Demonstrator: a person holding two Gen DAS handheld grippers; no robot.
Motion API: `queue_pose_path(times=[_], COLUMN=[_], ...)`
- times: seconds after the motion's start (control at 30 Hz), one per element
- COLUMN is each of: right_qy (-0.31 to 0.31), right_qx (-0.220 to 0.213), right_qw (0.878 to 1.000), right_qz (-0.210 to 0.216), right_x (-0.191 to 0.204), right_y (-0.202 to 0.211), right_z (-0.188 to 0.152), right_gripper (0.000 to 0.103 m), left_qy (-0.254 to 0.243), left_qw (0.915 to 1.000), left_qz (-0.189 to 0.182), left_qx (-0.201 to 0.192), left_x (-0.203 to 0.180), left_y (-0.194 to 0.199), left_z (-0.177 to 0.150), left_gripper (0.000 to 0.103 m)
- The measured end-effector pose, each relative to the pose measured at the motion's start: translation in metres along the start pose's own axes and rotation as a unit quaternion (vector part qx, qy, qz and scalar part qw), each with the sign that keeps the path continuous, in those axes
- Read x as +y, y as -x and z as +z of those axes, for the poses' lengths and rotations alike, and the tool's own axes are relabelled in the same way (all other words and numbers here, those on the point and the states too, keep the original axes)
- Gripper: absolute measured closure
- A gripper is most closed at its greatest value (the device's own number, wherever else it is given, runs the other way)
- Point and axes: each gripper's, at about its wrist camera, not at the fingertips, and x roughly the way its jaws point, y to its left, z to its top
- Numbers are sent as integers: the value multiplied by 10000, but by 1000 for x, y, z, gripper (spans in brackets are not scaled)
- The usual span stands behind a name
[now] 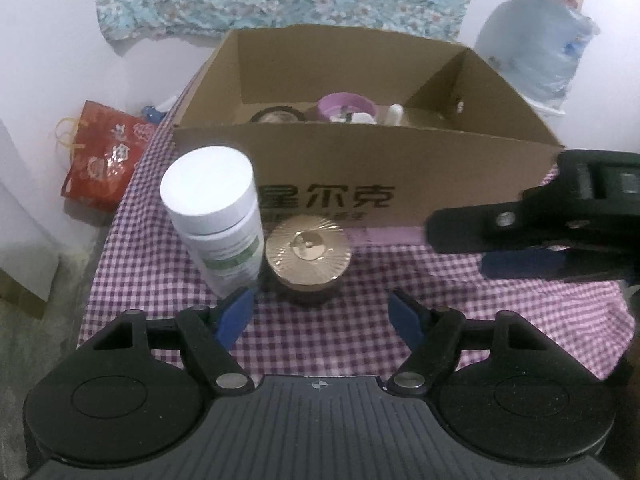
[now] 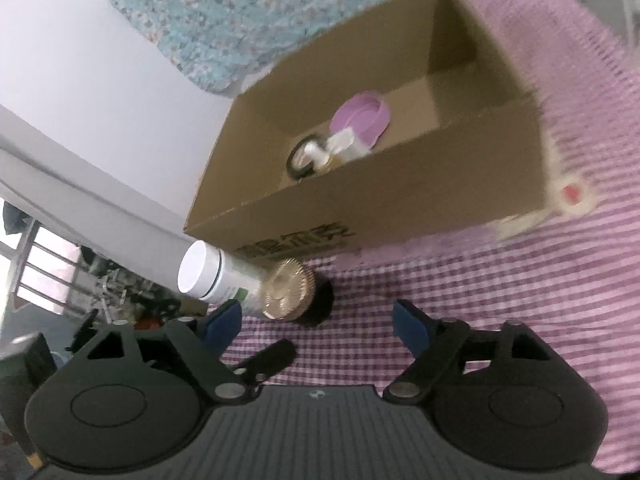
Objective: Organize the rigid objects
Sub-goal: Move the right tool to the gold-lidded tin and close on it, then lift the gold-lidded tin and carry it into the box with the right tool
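Both jaws are being held apart and empty, the left gripper (image 1: 322, 314) and right gripper (image 2: 320, 322) being pointed at the gold-lidded jar (image 1: 307, 249), with the white bottle (image 1: 216, 216) seemingly touching it at nine o'clock

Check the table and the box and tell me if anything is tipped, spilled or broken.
Nothing stands out. The white bottle and the gold-lidded jar stand upright, side by side on the checked cloth in front of the cardboard box. The box looks intact, with a purple cup and other small items inside. No spill shows.
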Motion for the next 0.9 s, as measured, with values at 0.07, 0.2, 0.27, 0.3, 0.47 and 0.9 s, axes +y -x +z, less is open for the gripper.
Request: queue_pose_path(times=[0.07, 0.2, 0.27, 0.3, 0.47, 0.9], right_qy=[-90, -84, 7, 57, 278, 391], right_qx=[128, 334, 408, 436, 547, 707], right_qw=[9998, 9993, 9990, 9988, 9977, 9951], right_qz=[105, 169, 198, 201, 291, 578], right_x=[-1, 1, 2, 3, 6, -6], right_y=[-15, -43, -55, -59, -80, -74], right_z=[2, 7, 11, 13, 17, 18], right_gripper=[28, 38, 41, 43, 48, 58], left_qy=[10, 34, 14, 1, -15, -515], left_qw=[10000, 10000, 10000, 10000, 9999, 9985], left_qz=[20, -18, -9, -1, -40, -196], left_qx=[21, 87, 67, 76, 103, 75], left_x=[1, 2, 1, 1, 1, -28], left_y=[-8, -20, -24, -26, -34, -38], left_z=[0, 1, 2, 2, 4, -3], left_gripper=[33, 37, 37, 37, 37, 35])
